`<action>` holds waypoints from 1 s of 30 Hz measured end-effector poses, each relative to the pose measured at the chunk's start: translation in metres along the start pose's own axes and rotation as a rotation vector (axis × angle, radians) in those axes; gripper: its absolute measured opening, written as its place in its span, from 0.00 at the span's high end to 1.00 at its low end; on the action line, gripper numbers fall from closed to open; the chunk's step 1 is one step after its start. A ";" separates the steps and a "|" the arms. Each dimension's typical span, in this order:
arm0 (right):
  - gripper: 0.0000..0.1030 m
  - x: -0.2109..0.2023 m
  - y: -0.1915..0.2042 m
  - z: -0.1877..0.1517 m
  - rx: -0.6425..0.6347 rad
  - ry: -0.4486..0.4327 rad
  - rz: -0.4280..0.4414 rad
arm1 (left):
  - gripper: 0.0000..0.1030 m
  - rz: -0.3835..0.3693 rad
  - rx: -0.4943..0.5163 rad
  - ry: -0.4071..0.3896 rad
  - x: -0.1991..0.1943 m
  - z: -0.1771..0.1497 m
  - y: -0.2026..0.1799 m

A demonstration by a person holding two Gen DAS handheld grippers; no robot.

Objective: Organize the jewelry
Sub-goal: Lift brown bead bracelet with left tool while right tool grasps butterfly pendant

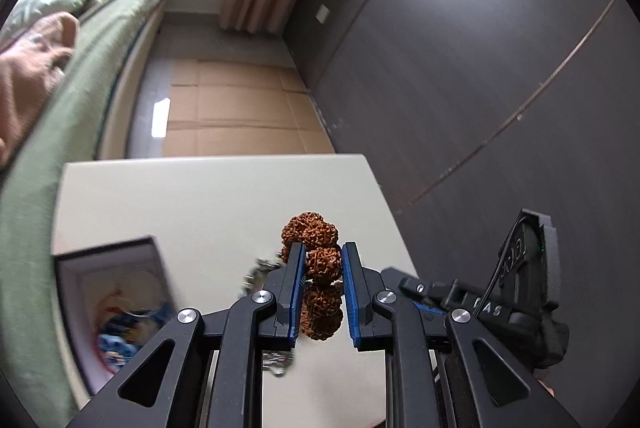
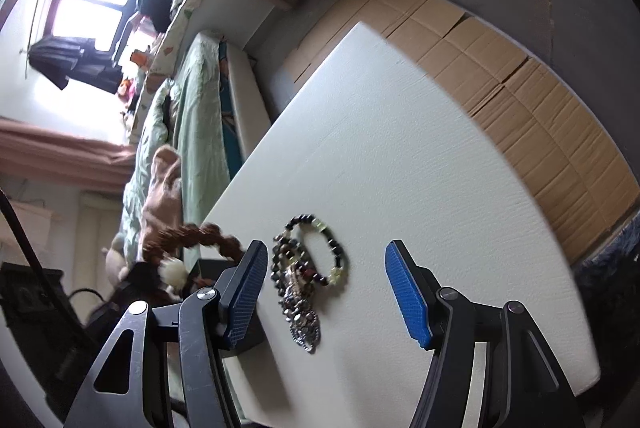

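Left wrist view: my left gripper is clamped on a rudraksha bead bracelet, its rough brown beads pinched between the blue pads above the white table. An open jewelry box sits at lower left, contents blurred. The other gripper's body shows letters reading "AS"; the rest is hidden.

Right wrist view: my right gripper stands with fingers wide apart, empty, over a dark beaded bracelet and a silver chain piece lying touching on the table. No legible writing here.
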State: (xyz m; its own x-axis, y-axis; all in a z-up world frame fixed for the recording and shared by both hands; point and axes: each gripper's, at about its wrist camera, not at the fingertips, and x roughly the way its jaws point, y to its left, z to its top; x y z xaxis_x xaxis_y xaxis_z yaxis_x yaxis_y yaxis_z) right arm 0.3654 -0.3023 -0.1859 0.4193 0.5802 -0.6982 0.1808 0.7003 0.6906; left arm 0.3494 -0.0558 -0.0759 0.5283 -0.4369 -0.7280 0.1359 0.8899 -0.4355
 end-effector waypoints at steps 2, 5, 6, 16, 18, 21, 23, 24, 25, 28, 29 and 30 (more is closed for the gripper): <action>0.47 0.008 0.006 -0.002 -0.020 0.029 0.005 | 0.82 0.009 -0.018 -0.009 -0.006 0.002 0.008; 0.52 0.021 0.017 -0.010 -0.052 0.076 0.010 | 0.82 0.027 -0.035 -0.014 -0.011 0.002 0.019; 0.54 0.025 0.021 -0.013 -0.066 0.086 0.013 | 0.82 0.029 -0.041 -0.014 -0.013 0.001 0.024; 0.68 0.062 0.034 -0.021 -0.085 0.167 -0.010 | 0.82 0.042 -0.098 -0.022 -0.029 -0.008 0.054; 0.68 0.069 0.034 -0.021 -0.082 0.182 -0.020 | 0.82 0.041 -0.100 -0.030 -0.035 -0.007 0.056; 0.68 0.076 0.034 -0.021 -0.073 0.194 -0.027 | 0.82 0.041 -0.103 -0.042 -0.044 -0.006 0.060; 0.68 0.081 0.035 -0.021 -0.069 0.198 -0.032 | 0.82 0.042 -0.104 -0.050 -0.051 -0.006 0.062; 0.68 0.083 0.036 -0.021 -0.069 0.202 -0.034 | 0.82 0.042 -0.106 -0.055 -0.054 -0.006 0.063; 0.68 0.086 0.038 -0.022 -0.070 0.204 -0.037 | 0.82 0.043 -0.108 -0.058 -0.056 -0.006 0.065; 0.68 0.092 0.041 -0.023 -0.078 0.208 -0.058 | 0.82 0.048 -0.116 -0.066 -0.062 -0.006 0.070; 0.69 0.095 0.042 -0.023 -0.080 0.209 -0.068 | 0.82 0.049 -0.118 -0.067 -0.063 -0.005 0.072; 0.69 0.095 0.043 -0.023 -0.084 0.201 -0.071 | 0.82 0.050 -0.122 -0.069 -0.066 -0.006 0.075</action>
State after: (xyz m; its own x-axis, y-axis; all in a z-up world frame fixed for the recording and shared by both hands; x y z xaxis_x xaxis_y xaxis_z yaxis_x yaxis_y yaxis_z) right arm 0.3921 -0.2076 -0.2270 0.2213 0.5936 -0.7737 0.1252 0.7696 0.6262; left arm 0.3201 0.0391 -0.0638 0.5885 -0.3784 -0.7144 0.0068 0.8860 -0.4637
